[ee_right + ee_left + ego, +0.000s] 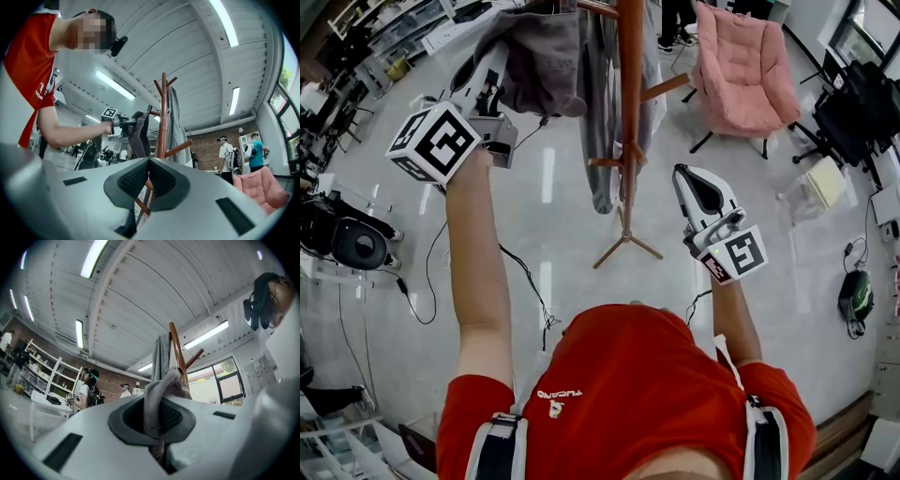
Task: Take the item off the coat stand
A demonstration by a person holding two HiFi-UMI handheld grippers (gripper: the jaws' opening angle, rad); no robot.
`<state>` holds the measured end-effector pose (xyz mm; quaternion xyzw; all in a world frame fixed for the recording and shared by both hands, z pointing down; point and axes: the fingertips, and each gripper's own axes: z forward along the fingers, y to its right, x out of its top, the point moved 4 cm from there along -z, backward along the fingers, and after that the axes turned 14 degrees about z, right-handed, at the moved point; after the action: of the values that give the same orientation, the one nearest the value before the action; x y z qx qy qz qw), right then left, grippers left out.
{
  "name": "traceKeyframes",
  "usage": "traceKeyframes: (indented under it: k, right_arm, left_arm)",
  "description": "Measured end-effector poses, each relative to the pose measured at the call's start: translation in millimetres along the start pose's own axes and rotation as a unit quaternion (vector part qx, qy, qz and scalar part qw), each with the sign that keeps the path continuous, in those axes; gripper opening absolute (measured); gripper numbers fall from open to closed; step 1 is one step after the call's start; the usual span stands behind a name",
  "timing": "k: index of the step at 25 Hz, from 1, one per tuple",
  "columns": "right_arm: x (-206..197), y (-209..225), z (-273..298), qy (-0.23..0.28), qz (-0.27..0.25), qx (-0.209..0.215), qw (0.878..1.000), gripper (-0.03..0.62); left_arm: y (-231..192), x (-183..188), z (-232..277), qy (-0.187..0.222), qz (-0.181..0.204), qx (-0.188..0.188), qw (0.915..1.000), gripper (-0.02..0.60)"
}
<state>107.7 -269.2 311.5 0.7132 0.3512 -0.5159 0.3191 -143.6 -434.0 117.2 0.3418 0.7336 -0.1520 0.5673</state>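
Left gripper view, left tongs (pixel 158 423) pinching grey garment (pixel 153 397)

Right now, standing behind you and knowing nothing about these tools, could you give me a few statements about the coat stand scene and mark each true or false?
1. The left gripper is clamped on a fold of the dark grey garment. True.
2. The right gripper grips the coat stand. False: its jaws are closed on nothing, and it is held apart from the stand.
3. A pink chair stands on the floor beyond the stand. True.
4. The gripped garment is the only thing on the stand. False: a lighter grey garment hangs there too.
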Motion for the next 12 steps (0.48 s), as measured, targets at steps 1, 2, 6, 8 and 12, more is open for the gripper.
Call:
traceKeyframes:
  k: [1,2,6,8,12]
  right_arm:
    - [0.0,-0.9,0.2,0.001,0.001,0.001,1.0,0.025]
    - [0.7,-2.2,0.5,0.002,0.002,0.002,1.0,0.025]
    - [7.0,-13.1,4.5,0.009,0.0,0.013,1.0,0.025]
    - [10.2,-20.3,6.3,0.011,0.0,0.022,1.0,0.025]
    - [13.5,-33.8,8.4,0.014,0.002,0.042,0.999,0.025]
  left_arm:
    - [-2.0,1.5,-5.8,0.002,0.0,0.005,1.0,0.018]
    - [-4.1,1.8,-12.5,0.003,-0.002,0.01,0.9999,0.018]
    - [-9.7,-5.4,-45.4,-0.003,-0.014,0.03,0.9995,0.018]
    - [-6.2,-9.2,-61.0,-0.006,-0.016,0.035,0.9992,0.018]
    - [10.7,-27.3,-90.8,-0.012,-0.029,0.04,0.9987,0.018]
